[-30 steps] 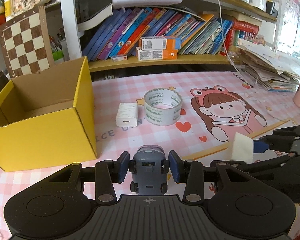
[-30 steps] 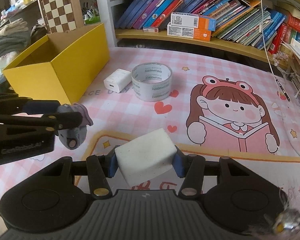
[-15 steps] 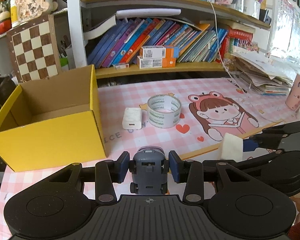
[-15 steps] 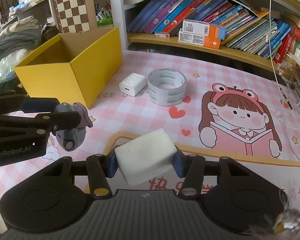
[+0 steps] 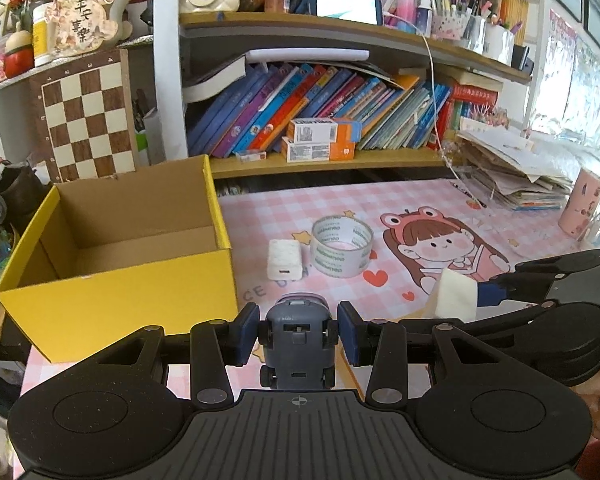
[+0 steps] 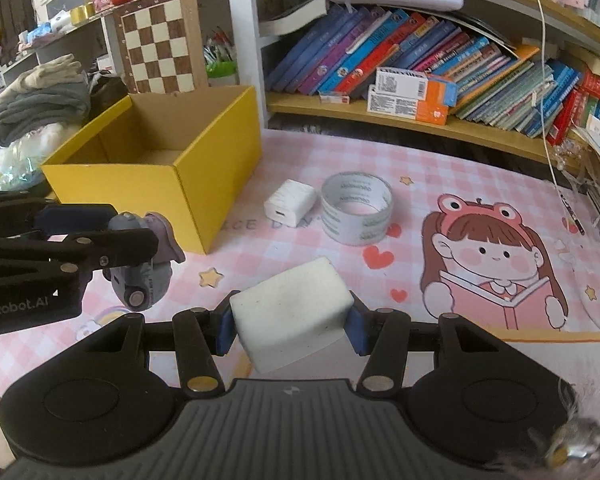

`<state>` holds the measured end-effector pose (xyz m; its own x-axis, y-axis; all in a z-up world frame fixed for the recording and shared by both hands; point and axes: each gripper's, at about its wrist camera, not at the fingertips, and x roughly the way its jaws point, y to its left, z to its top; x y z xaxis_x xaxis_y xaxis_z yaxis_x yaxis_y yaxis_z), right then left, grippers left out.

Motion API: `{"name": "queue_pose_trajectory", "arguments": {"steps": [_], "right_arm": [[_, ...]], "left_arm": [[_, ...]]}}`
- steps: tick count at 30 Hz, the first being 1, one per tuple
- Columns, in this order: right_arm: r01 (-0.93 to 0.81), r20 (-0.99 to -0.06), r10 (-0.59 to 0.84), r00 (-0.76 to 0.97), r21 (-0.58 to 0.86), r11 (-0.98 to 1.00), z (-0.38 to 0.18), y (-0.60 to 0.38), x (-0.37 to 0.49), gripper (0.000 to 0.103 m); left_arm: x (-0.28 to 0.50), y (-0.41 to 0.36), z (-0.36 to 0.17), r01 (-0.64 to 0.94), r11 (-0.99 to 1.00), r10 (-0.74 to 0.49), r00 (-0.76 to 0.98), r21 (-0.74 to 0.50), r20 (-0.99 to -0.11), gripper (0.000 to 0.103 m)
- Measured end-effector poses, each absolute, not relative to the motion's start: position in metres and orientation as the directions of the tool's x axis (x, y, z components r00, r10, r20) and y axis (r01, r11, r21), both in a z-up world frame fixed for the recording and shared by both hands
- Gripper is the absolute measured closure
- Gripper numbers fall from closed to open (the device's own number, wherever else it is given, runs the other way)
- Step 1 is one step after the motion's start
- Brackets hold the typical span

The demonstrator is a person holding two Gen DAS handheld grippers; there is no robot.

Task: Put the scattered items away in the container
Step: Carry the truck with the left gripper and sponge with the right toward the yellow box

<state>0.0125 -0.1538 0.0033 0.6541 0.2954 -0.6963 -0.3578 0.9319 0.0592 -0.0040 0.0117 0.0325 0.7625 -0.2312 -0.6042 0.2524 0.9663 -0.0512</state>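
My left gripper (image 5: pixel 298 330) is shut on a grey toy car (image 5: pixel 298 342), held above the pink mat; the same car (image 6: pixel 140 276) shows at the left of the right wrist view. My right gripper (image 6: pixel 290 326) is shut on a white sponge block (image 6: pixel 292 322), which also shows at the right of the left wrist view as a white block (image 5: pixel 454 296). The open yellow cardboard box (image 5: pixel 116 304) stands at the left, empty inside. A white charger (image 5: pixel 285 258) and a roll of clear tape (image 5: pixel 342 246) lie on the mat beside the box.
A bookshelf (image 5: pixel 340 160) full of books runs along the back edge. A chessboard (image 5: pixel 86 116) leans behind the box. A paper pile (image 5: pixel 512 176) and a pink cup (image 5: pixel 582 208) stand at the right. Folded clothes (image 6: pixel 40 96) lie left of the box.
Both grippers have risen and drawn back with their loads, so the box, charger and tape look smaller and farther. The grips are unchanged.
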Motion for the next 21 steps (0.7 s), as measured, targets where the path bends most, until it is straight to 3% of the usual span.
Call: {"name": "queue_pose_trajectory", "arguments": {"steps": [21], "right_arm": [[-0.410, -0.670, 0.327, 0.667, 0.037, 0.911, 0.042, -0.093, 0.028, 0.052]], "left_arm": [[0.011, 0.072, 0.077, 0.311, 0.949, -0.297, 0.821, -0.055, -0.488, 0.062]]}}
